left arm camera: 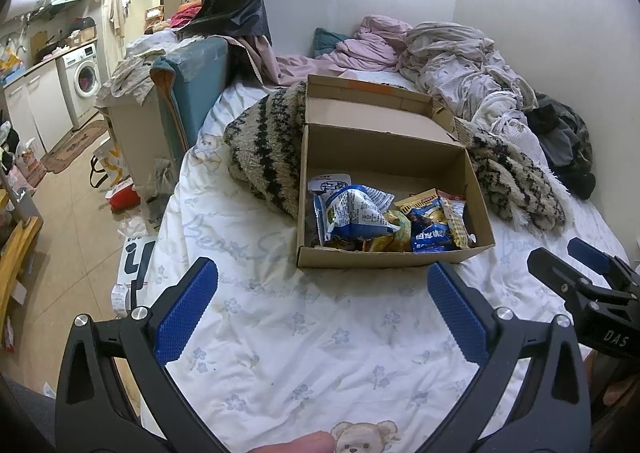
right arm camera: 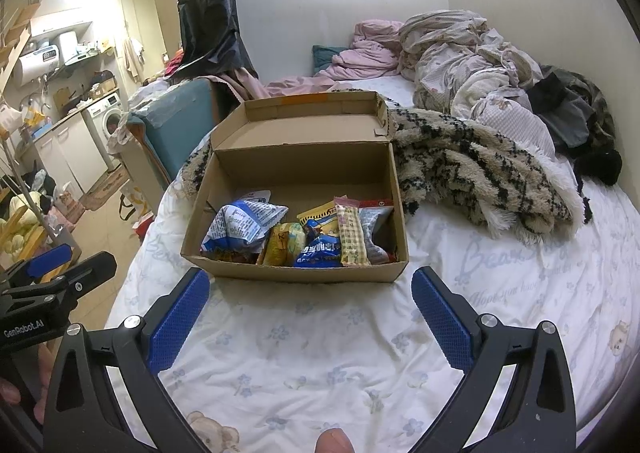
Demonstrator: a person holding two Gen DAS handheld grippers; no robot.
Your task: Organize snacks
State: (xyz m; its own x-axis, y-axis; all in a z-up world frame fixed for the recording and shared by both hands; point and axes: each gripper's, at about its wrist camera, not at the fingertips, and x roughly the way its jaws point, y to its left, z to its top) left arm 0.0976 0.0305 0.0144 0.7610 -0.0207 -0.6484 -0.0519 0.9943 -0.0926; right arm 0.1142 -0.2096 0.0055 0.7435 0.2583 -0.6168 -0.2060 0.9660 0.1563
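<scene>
Grippers left [left arm camera: 322, 285], right [right arm camera: 310, 293] wide open, empty, above bedsheet [right arm camera: 320, 353].

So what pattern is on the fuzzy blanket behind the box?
Cream with black zigzag stripes, clearest in the right wrist view: fuzzy blanket.

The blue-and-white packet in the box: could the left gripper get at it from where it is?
Probably yes. The box is open, the packet lies on top, and the left gripper, open, faces it over bare sheet.
</scene>
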